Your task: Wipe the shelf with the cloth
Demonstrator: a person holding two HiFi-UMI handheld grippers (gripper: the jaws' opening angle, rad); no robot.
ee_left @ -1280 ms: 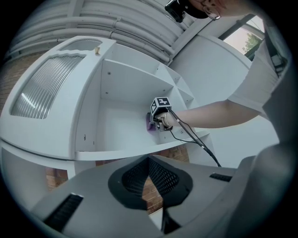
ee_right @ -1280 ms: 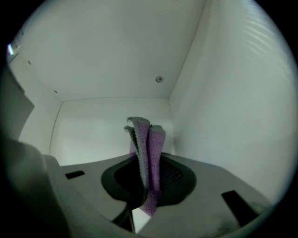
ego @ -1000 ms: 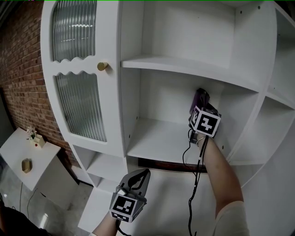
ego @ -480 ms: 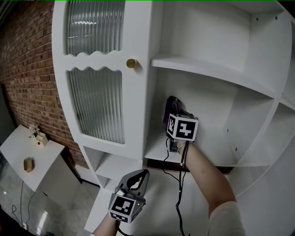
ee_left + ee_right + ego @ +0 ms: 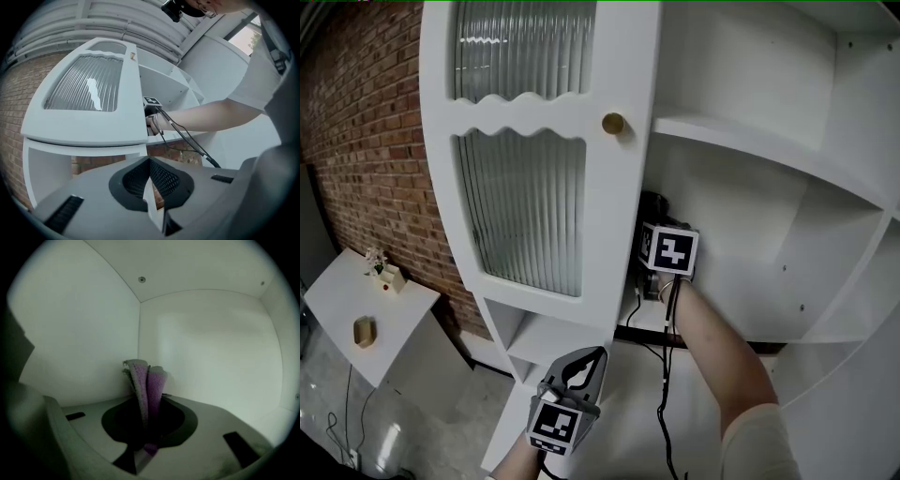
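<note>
A folded purple cloth (image 5: 149, 378) stands up between the jaws of my right gripper (image 5: 146, 404), which is shut on it. The cloth's tip is close to the back left corner of a white compartment. In the head view the right gripper (image 5: 661, 220) reaches into the cabinet above the lower shelf board (image 5: 645, 317), just behind the door's edge. There the cloth (image 5: 653, 204) shows only as a dark scrap past the marker cube. My left gripper (image 5: 591, 356) hangs low in front of the cabinet, shut, nothing in it (image 5: 150, 161).
A white cabinet door with ribbed glass (image 5: 525, 206) and a brass knob (image 5: 613, 123) stands left of the open shelves. An upper shelf (image 5: 769, 150) lies above the compartment. A brick wall (image 5: 356, 141) and a small white table (image 5: 356, 305) are at the left.
My right gripper has slid the cloth leftward along the compartment, from its right part to the left back corner. The left gripper has stayed low and shut.
</note>
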